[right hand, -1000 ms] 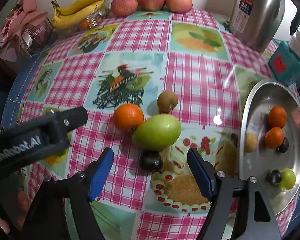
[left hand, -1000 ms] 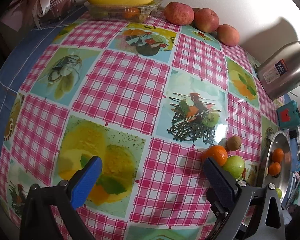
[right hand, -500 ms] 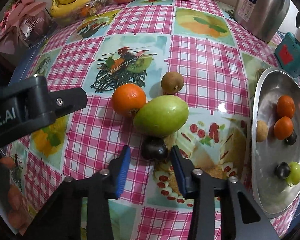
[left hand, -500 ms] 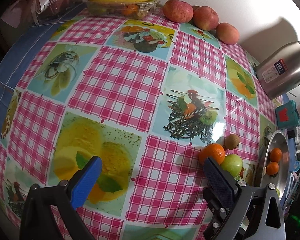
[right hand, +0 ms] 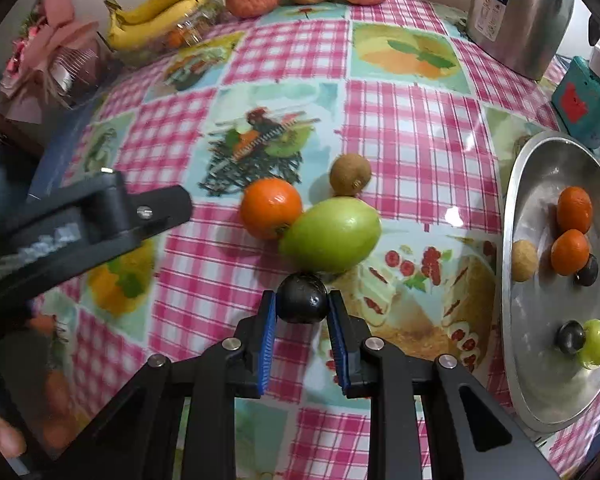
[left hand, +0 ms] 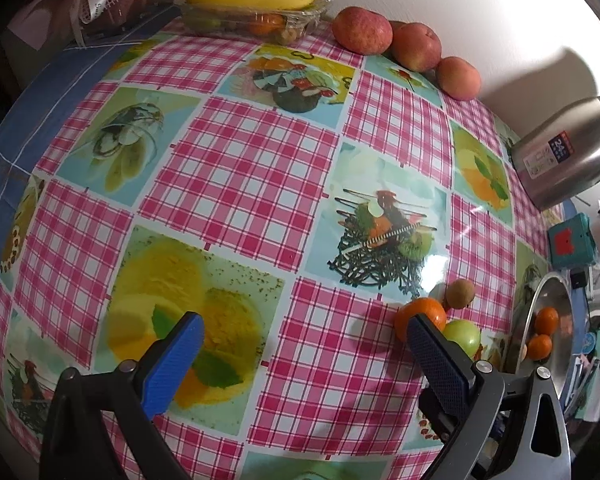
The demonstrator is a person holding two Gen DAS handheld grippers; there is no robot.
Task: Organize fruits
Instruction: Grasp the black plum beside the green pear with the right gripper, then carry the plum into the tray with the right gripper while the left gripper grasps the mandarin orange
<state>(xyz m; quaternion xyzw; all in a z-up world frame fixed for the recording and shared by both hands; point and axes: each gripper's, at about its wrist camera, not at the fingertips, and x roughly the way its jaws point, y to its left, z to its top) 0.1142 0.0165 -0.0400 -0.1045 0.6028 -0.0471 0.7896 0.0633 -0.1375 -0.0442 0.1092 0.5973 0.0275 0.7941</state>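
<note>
Low centre of the right wrist view, the right hand-held gripper (right hand: 302,306) is clamped on a dark, glossy round plum (right hand: 302,298). Above it on the surface lie a green mango (right hand: 332,234), an orange (right hand: 270,207) and a kiwi (right hand: 350,175), unsorted. The metal tray (right hand: 540,380) at right already holds six fruits. The left hand-held gripper (left hand: 304,354) gapes, empty.

On the table (right hand: 412,152), a plum (right hand: 302,298) sits before a mango (right hand: 332,234); an orange (right hand: 271,208) touches the mango's left, a kiwi (right hand: 350,174) lies behind. A metal tray (right hand: 540,392) with small fruits stands right.
</note>
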